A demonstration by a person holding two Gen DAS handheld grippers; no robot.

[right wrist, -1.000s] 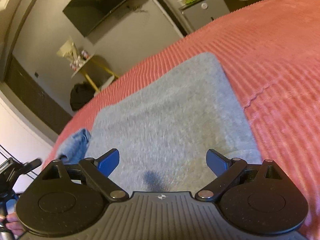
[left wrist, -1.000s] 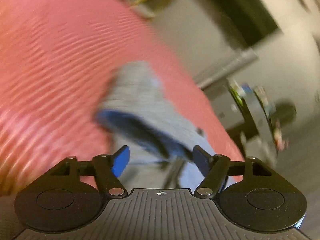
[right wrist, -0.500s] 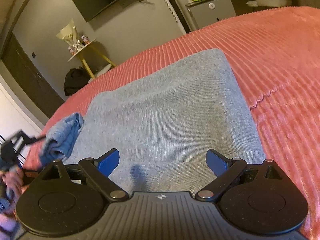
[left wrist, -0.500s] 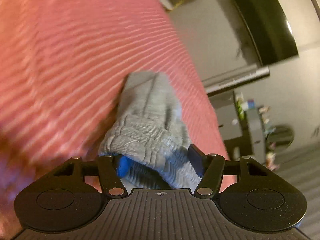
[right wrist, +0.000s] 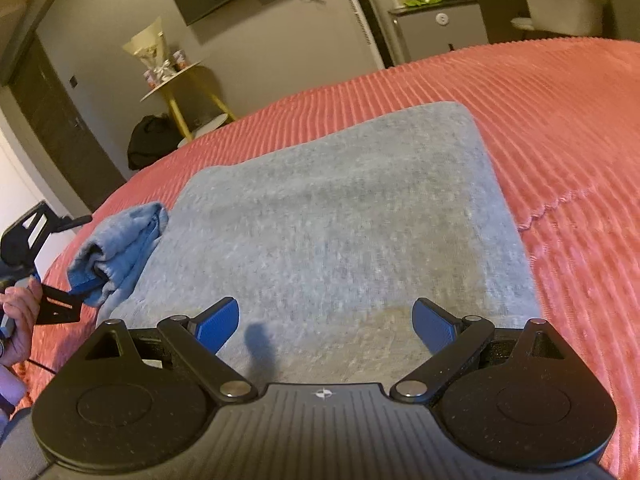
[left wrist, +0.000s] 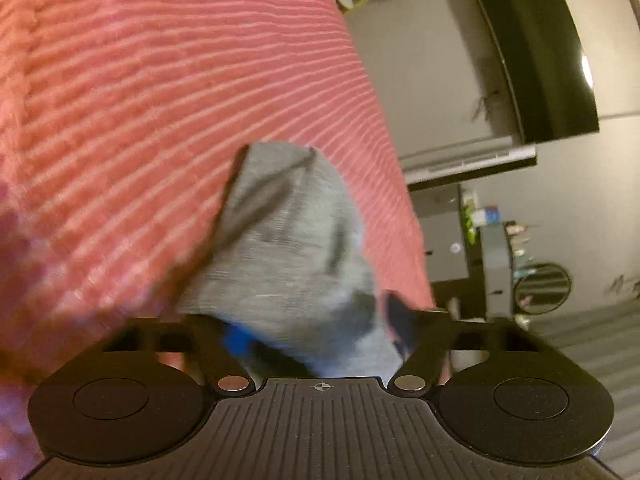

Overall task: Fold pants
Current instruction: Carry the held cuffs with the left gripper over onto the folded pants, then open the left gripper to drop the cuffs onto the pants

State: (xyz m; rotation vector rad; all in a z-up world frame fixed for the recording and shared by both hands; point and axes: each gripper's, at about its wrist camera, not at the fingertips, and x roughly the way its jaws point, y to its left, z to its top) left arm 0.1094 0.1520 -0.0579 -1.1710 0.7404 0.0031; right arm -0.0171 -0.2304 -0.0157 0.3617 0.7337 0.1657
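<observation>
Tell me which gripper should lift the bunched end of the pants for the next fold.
Left. The left gripper already has the bunched cuff between its jaws, which have just been closing on it. The right gripper hangs open over the flat middle of the pants, gripping nothing.

The left wrist view looks down close along its fingers at a bunched end of the grey pants (left wrist: 288,248) toward 12 o'clock, while the right wrist view sits low over their flat folded body, sharing that bunch at 9 o'clock on the pink bedspread (right wrist: 560,128)
</observation>
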